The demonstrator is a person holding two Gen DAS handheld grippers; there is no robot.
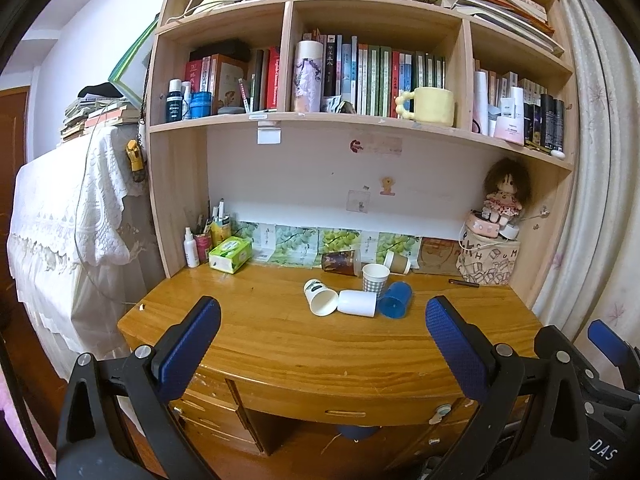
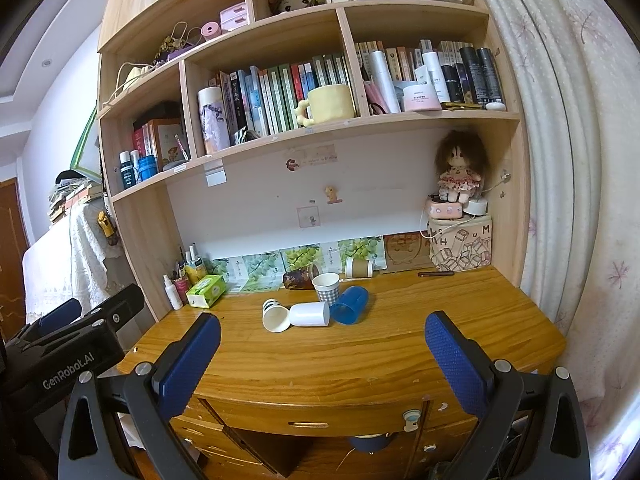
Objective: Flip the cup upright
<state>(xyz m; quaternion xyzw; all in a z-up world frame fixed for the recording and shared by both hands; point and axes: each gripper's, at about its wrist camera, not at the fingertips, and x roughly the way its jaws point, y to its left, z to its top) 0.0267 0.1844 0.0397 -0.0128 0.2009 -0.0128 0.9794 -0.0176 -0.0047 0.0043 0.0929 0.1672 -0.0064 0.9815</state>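
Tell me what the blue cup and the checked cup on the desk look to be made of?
The blue cup, lying on its side, looks like translucent plastic: light shows through its glossy wall. The checked cup, standing upright, looks like matte paper, with a thin rolled rim and a printed pattern. The desk appears to be varnished wood with visible grain.

The left tool (image 1: 323, 338) is held level off the front edge of the worktop (image 1: 280, 344), its two blue-padded fingers (image 1: 188, 346) spread wide with nothing between them. The right tool (image 2: 323, 350) sits alongside it at a similar height, also short of the front edge, its blue fingers (image 2: 456, 360) likewise wide apart and empty. In the right wrist view the left tool's black body shows at the lower left; in the left wrist view the right tool shows at the lower right.
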